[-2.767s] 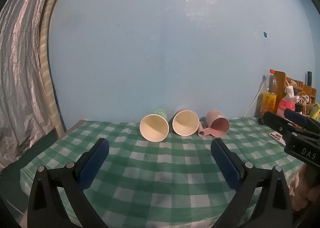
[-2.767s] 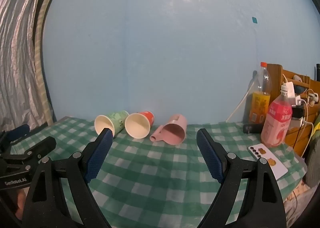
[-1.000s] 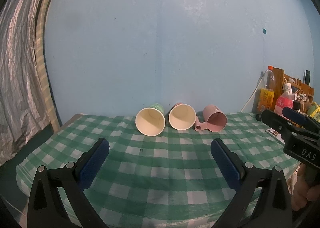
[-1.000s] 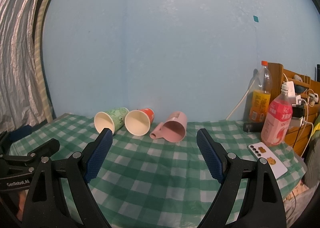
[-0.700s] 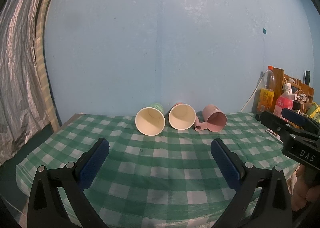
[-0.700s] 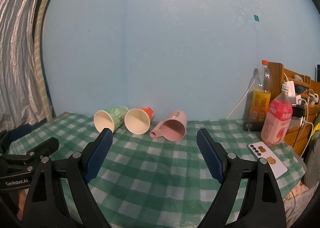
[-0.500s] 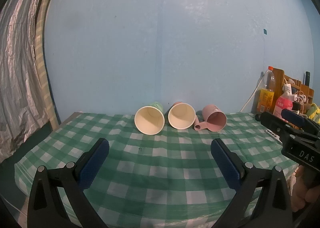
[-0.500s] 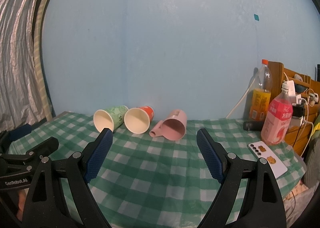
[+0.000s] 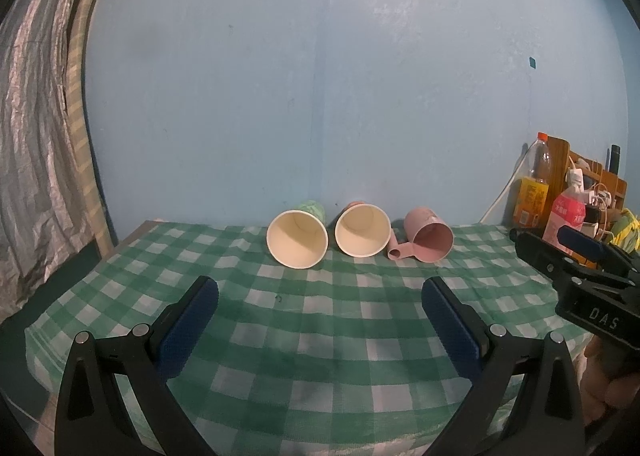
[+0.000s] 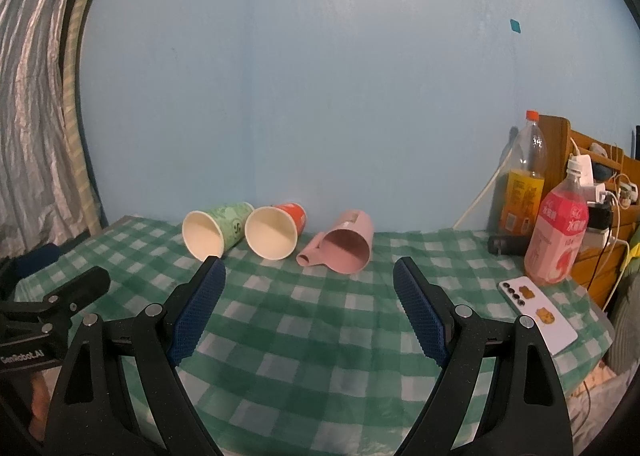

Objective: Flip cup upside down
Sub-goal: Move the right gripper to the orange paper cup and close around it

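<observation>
3 cups lie on their sides in a row near the back of a table covered with a green and white checked cloth (image 9: 320, 336), close to a pale blue wall (image 9: 320, 96). From left to right they are a green paper cup (image 10: 214, 234), a red paper cup (image 10: 276, 230) and a pink plastic cup (image 10: 346, 246) with a handle. All 3 open mouths face toward the cameras. The green and red cups sit just beside each other; the pink cup lies a little apart to their right, its handle pointing toward the red cup.

The left gripper (image 9: 320, 320) hangs above the front part of the cloth with its 2 blue-padded fingers spread wide and nothing between them. The right gripper (image 10: 310, 304) hangs likewise, fingers wide apart and empty, well short of the cups.

At the table's right end stand an orange drink bottle (image 10: 524, 184) and a pink drink bottle (image 10: 558, 232), with a white phone (image 10: 538, 314) lying flat in front of them.
</observation>
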Demonstrator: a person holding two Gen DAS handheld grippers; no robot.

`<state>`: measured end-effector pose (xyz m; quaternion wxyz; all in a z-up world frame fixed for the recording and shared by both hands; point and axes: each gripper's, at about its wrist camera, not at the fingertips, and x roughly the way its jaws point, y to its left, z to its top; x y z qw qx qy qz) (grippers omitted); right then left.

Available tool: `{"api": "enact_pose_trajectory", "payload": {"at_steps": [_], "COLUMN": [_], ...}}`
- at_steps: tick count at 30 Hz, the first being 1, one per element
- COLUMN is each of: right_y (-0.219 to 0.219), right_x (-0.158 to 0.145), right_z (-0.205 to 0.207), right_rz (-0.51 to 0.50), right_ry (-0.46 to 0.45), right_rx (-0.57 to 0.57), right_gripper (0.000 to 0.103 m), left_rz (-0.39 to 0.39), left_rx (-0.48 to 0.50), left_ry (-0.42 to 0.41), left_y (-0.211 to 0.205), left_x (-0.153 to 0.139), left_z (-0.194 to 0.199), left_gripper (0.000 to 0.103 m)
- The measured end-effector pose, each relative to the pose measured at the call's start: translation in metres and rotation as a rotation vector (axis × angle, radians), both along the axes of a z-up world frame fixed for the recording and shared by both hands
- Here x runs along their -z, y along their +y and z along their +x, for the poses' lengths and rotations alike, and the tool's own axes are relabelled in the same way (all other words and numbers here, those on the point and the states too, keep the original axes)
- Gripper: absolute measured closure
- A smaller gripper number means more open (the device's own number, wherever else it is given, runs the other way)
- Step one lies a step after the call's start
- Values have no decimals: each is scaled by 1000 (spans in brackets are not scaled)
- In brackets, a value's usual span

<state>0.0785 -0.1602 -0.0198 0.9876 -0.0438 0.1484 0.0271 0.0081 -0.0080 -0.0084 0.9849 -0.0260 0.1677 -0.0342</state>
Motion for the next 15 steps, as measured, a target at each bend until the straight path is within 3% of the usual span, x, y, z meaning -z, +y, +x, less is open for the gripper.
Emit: {"api": "enact_pose_trajectory", "payload": {"at_steps": [5, 15], "right_y": [-8, -28], "right_x": [-7, -39], "right_z": [10, 68], "right_rz": [26, 142], "right_ry": [29, 202], "right_rx": [1, -126], "right_gripper": [18, 18], "left_rz": [-25, 31], "left_rx": [42, 87], "left_ry": [76, 257], "left_y": [-1, -22], "left_x": [-8, -41], "left_z": [25, 93], "left_gripper": [0, 0]}}
